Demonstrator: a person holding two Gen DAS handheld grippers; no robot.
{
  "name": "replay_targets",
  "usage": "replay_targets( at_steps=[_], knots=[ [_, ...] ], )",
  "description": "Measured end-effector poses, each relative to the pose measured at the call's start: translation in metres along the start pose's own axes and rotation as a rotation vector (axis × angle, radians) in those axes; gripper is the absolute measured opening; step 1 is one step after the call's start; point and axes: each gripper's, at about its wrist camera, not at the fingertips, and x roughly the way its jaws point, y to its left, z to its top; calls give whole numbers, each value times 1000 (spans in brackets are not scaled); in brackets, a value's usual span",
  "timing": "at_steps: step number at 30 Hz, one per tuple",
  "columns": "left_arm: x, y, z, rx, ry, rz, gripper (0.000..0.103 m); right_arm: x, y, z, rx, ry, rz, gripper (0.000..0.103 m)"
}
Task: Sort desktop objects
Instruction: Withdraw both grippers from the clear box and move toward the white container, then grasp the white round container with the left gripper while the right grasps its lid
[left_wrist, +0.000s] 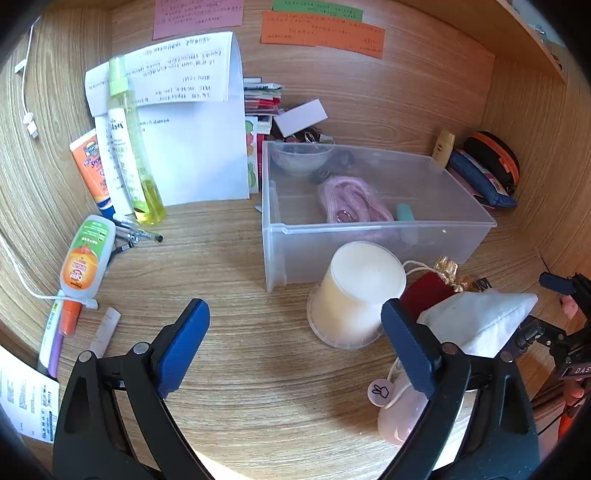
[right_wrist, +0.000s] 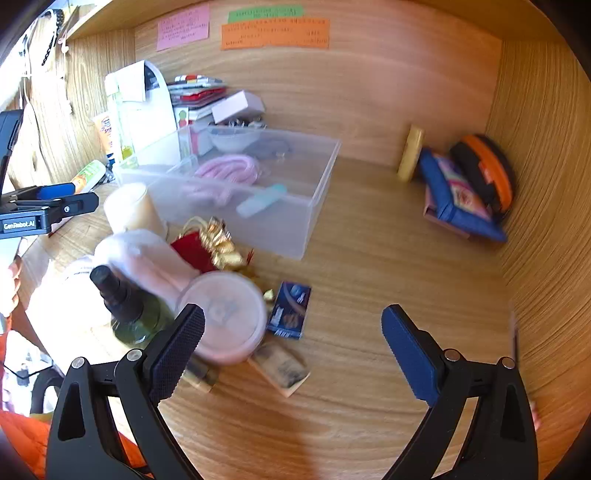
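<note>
Both tongs gaping, empty — right tongs (right_wrist: 293, 332) nearest the pink-lidded jar (right_wrist: 225, 317), touching its left finger; left tongs (left_wrist: 295, 332) farther.

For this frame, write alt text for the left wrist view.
The open, empty left gripper hovers over a cluttered wooden desk, facing a clear plastic bin that holds a pink cord. An upturned cream cup stands just before the bin.

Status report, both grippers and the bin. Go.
Left gripper open, empty. Right gripper open, empty. Clear bin holds pink cord, little else. Upturned cup and loose clutter sit before it.
</note>
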Motion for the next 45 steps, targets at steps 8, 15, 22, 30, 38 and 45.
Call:
replay_targets(
  at_steps=[8, 15, 22, 30, 38, 45],
  knots=[
    [19, -12, -5, 29, 36, -18, 95, 8, 6, -3, 13, 39, 57, 96],
    [37, -22, -2, 63, 59, -42, 95, 23, 16, -6, -9, 69, 89, 96],
    [50, -25, 3, 56, 66, -71, 95, 37, 21, -8, -33, 89, 101, 89],
    [59, -26, 9, 19, 60, -111, 76, 45, 27, -8, -35, 85, 142, 65],
    [54, -35, 7, 35, 23, -97, 58, 38, 18, 5, 19, 78, 157, 63],
    [46, -22, 7, -18, 24, -100, 57, 20, 4, 18, 73, 19, 155, 62]
  ],
)
